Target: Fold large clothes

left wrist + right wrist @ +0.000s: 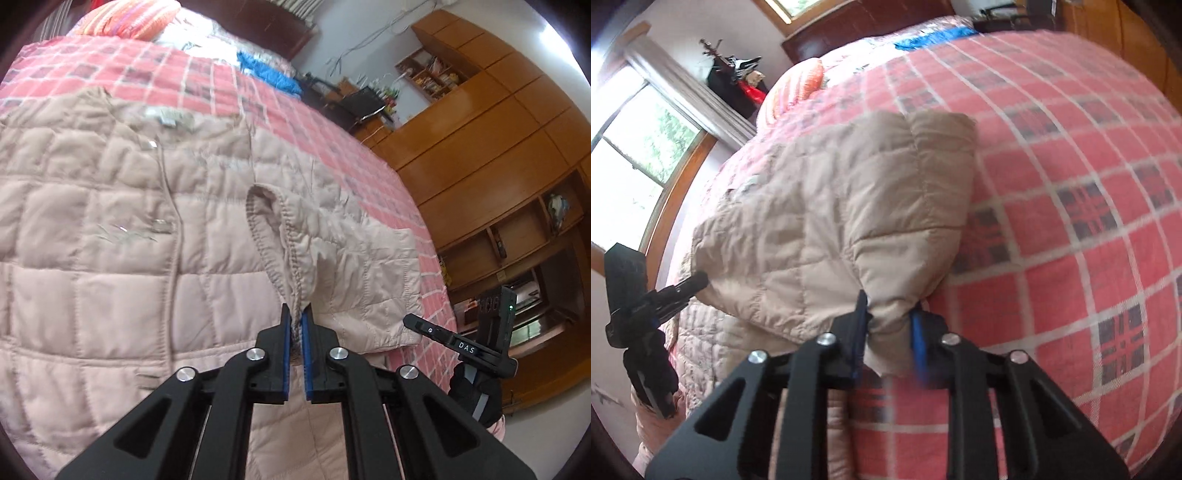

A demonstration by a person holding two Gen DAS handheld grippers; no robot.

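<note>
The puffy, soft jacket (pixel 110 229) lay on the bed (pixel 1071 221) — left tool (pixel 296 332) pinching its sleeve cuff, right tool (pixel 890 332) clamping a padded corner.

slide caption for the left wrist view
Left gripper pinching the armhole seam of a quilted beige vest on a pink plaid bedspread.

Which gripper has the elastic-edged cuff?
The left gripper: jaws shut on the stitched cuff of the pale pink quilted jacket. The right gripper pinches plain padded fabric.

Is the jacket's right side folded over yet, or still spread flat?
Partly folded: the sleeve lies doubled over the jacket, both grippers clamped on it.
</note>
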